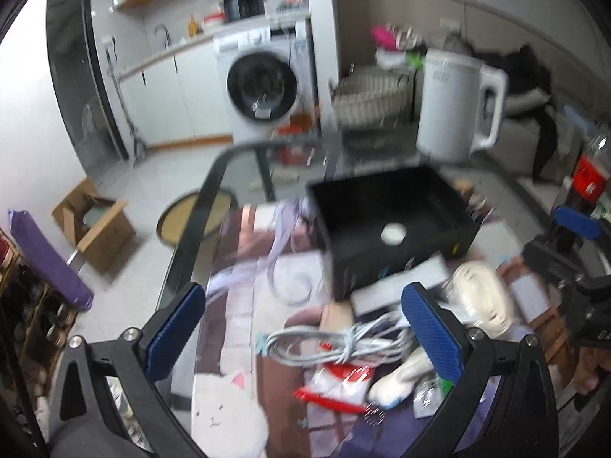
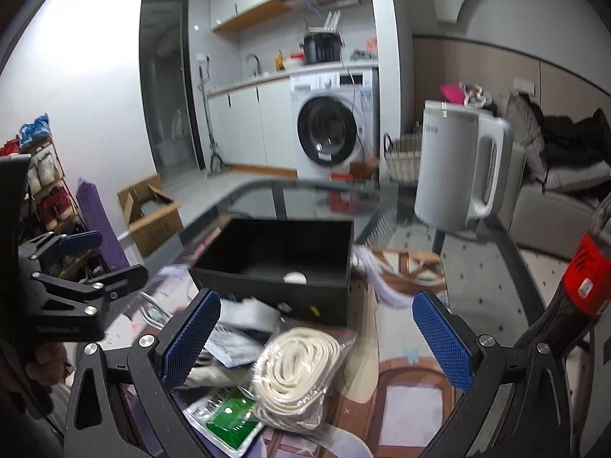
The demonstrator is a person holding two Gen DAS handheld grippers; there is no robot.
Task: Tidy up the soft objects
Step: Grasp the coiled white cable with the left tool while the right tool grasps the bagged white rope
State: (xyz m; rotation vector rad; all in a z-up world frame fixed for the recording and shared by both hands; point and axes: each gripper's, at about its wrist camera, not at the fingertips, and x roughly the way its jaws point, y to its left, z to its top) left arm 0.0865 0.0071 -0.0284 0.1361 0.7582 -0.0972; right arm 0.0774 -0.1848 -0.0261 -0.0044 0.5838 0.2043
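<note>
I am holding my left gripper (image 1: 305, 328) above the cluttered end of the glass table (image 2: 496, 252), its blue pads (image 1: 173, 330) spread wide with nothing between them. Below the gap a coiled grey-white cable (image 1: 336, 343) is lying on the printed mat (image 1: 244, 316), and just under it sit a red-and-white packet (image 1: 340, 385) and a white plush piece (image 1: 401, 378). A cream coil of cord in a clear bag (image 1: 483, 297) is resting to the right of that, near the front of the black box (image 1: 393, 225).

My right gripper (image 2: 317, 337) is hovering wide open too, gripping nothing. The bagged cream cord (image 2: 298, 374) is lying directly under its span (closer to the left pad (image 2: 191, 337) than the right), partly overlapping a green-and-white packet (image 2: 227, 420). Grey and white flat packets (image 2: 244, 324) are piled between the cord and the box (image 2: 275, 263).

The box is sitting open on the mat beyond both tools, and a small white round thing (image 2: 294, 277) is lying on its floor. A white kettle (image 2: 462, 168) is standing on the glass behind the box, and a cola bottle (image 2: 576, 278) is standing at the right edge. The blur is softening the smaller items, so I cannot read their labels.
</note>
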